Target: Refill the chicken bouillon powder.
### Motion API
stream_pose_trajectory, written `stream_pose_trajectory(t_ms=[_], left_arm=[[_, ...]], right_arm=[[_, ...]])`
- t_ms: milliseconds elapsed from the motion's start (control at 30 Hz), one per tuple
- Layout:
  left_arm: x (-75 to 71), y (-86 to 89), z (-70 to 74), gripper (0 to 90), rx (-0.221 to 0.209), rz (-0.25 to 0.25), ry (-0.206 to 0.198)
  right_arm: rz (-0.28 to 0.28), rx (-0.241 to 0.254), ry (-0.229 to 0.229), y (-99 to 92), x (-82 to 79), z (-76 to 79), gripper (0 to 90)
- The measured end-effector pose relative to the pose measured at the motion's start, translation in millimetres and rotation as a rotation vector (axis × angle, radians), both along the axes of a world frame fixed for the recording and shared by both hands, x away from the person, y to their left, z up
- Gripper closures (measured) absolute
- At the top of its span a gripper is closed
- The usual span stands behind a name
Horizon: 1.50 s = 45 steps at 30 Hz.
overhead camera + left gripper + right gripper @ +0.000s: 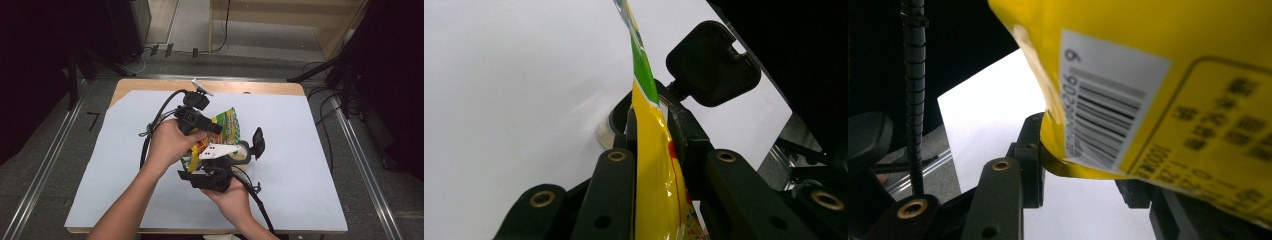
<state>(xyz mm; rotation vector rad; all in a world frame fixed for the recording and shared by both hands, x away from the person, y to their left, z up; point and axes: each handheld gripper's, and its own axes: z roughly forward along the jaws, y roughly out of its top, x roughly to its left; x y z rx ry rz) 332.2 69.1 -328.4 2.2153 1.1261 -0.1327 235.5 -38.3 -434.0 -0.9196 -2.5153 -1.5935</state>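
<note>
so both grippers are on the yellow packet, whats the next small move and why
Probably ease the two grippers apart to tear it open. The left gripper pinches the yellow packet along its thin edge, the right gripper clamps its lower corner, and the packet hangs above the roll of tape.

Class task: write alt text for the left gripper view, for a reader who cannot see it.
A yellow and green snack bag, seen edge-on, is clamped between the left gripper's two black jaws above a white table cover. Behind the bag stands the other gripper's black pad.

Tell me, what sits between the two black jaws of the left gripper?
In the left gripper view, the yellow-and-green snack bag stands edge-on between the left gripper's jaws, which pinch it.
</note>
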Motion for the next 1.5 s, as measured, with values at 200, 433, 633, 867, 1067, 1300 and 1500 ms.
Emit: stream_pose_trajectory(t_ms=[200,433,633,867,1067,1300,1500], left_arm=[[0.2,0.0,-0.5,80.8,0.004,-0.003,0.001],[0.0,-1.1,-0.8,80.9,0.006,-0.004,0.002],[0.1,-1.6,-0.7,80.8,0.004,-0.003,0.000],[-0.2,-2.9,-0.1,80.8,0.007,-0.004,-0.004],[-0.5,-3.0,-0.3,80.9,0.007,-0.005,-0.003],[-1.1,-4.0,0.1,80.8,0.005,-0.005,-0.008],[-2.1,-4.6,0.3,80.8,0.004,-0.003,-0.010]], right_arm=[[0.001,-0.001,0.001,0.0,0.0,-0.4,62.4],[0.000,0.002,0.003,-0.3,0.0,-1.3,62.4],[-0.003,0.003,0.004,-0.3,-0.3,-0.7,62.4],[-0.004,0.003,0.004,-1.2,-0.1,-0.5,62.4],[-0.005,0.004,0.002,-0.7,-0.4,-1.1,62.4],[-0.007,0.008,0.003,-1.2,-0.5,-1.1,62.3],[-0.007,0.008,0.002,-1.2,-0.7,-1.3,62.3]])
